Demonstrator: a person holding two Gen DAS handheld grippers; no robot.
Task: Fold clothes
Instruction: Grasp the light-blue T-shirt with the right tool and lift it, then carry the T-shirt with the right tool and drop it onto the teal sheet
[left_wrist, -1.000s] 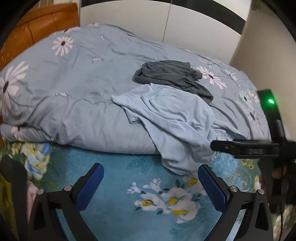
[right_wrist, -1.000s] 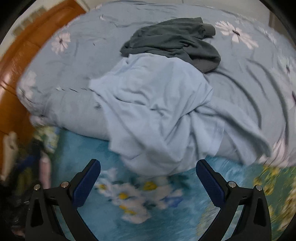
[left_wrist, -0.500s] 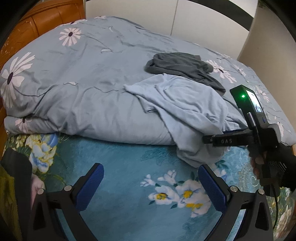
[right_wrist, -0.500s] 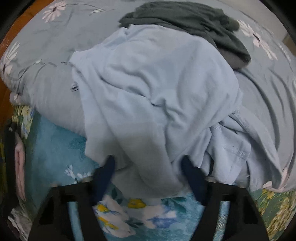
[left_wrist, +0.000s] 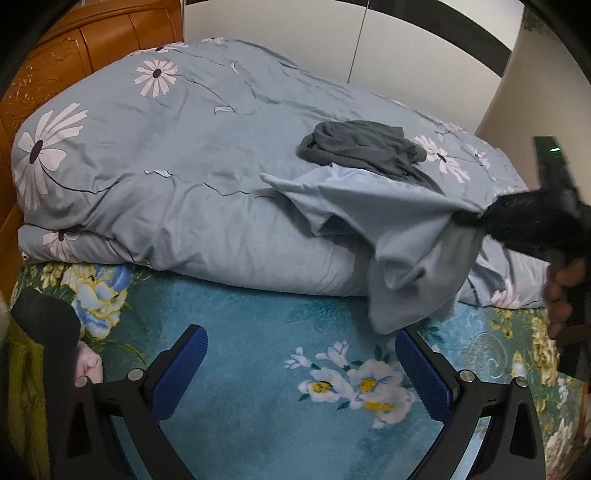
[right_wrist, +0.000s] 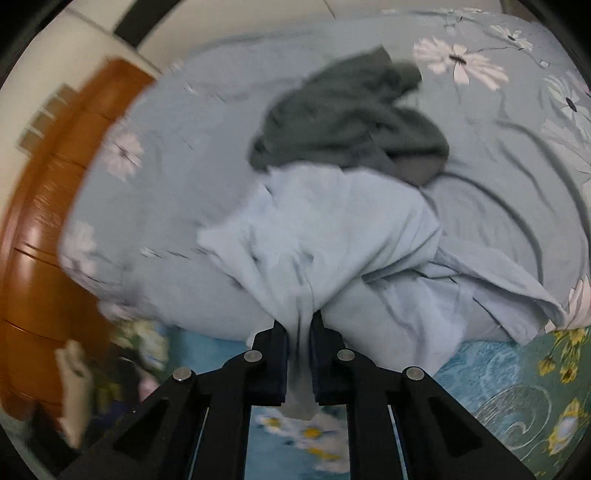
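Note:
A crumpled light blue garment (left_wrist: 391, 225) (right_wrist: 332, 240) lies over the edge of a folded floral quilt (left_wrist: 166, 166). A dark grey garment (left_wrist: 365, 151) (right_wrist: 351, 122) lies bunched just behind it on the quilt. My right gripper (right_wrist: 298, 339) is shut on a gathered fold of the light blue garment, pulling it off the quilt edge; it also shows in the left wrist view (left_wrist: 469, 218). My left gripper (left_wrist: 299, 365) is open and empty, low over the teal floral bedsheet (left_wrist: 258, 369), in front and left of the garment.
A wooden headboard (left_wrist: 74, 55) stands at the left. White wardrobe doors (left_wrist: 332, 33) are behind the bed. Dark and yellow-green items (left_wrist: 33, 354) lie at the left edge of the bedsheet.
My right gripper closed on the light blue garment's front fold and lifted it toward me. My left gripper stayed open and shifted its view slightly left.

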